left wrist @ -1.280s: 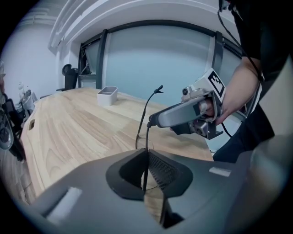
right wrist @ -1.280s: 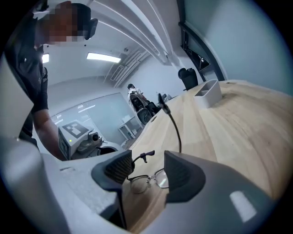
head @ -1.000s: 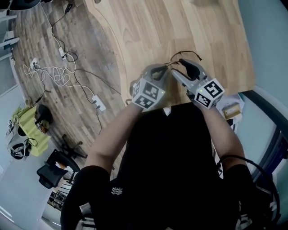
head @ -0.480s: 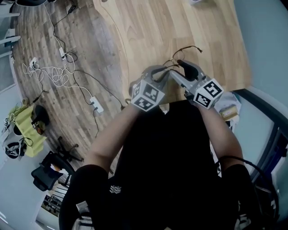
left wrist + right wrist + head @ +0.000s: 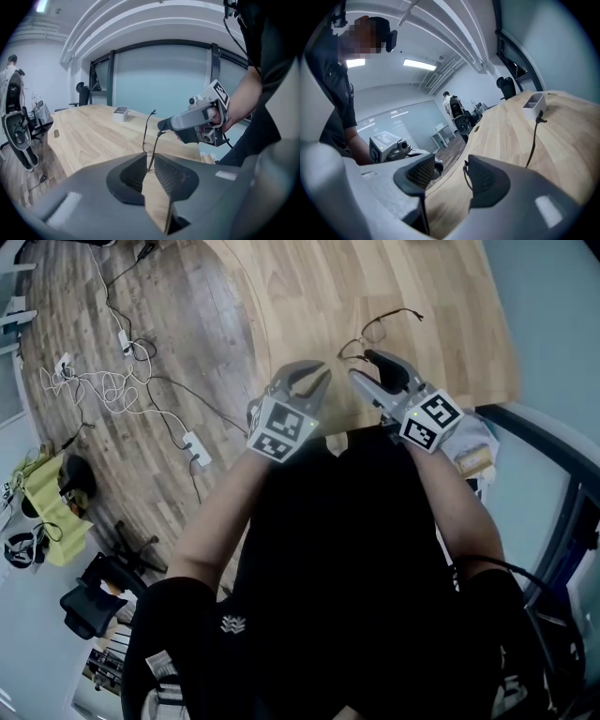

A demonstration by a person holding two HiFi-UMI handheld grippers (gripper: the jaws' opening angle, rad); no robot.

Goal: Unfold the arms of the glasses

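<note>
Glasses (image 5: pixel 366 329): seemingly light thin wire, easily bent; grip near a hinge. They rest against one pad of the spread right hand-held gripper (image 5: pixel 363 365); left hand-held gripper (image 5: pixel 309 373), jaws just opening, straddles the wire unpinched.

Table (image 5: pixel 441 296): fills the upper middle of the head view. Glasses (image 5: pixel 373 330): show over its lower right part, near the bottom edge. Small tray (image 5: pixel 121 113): stands on the table, behind the glasses in the left gripper view. Floor (image 5: pixel 206 324): lies left of the table, with cables (image 5: pixel 98 388) at upper left, power strip (image 5: pixel 198 448) below and right of them, chair (image 5: pixel 92 604) at lower left.
</note>
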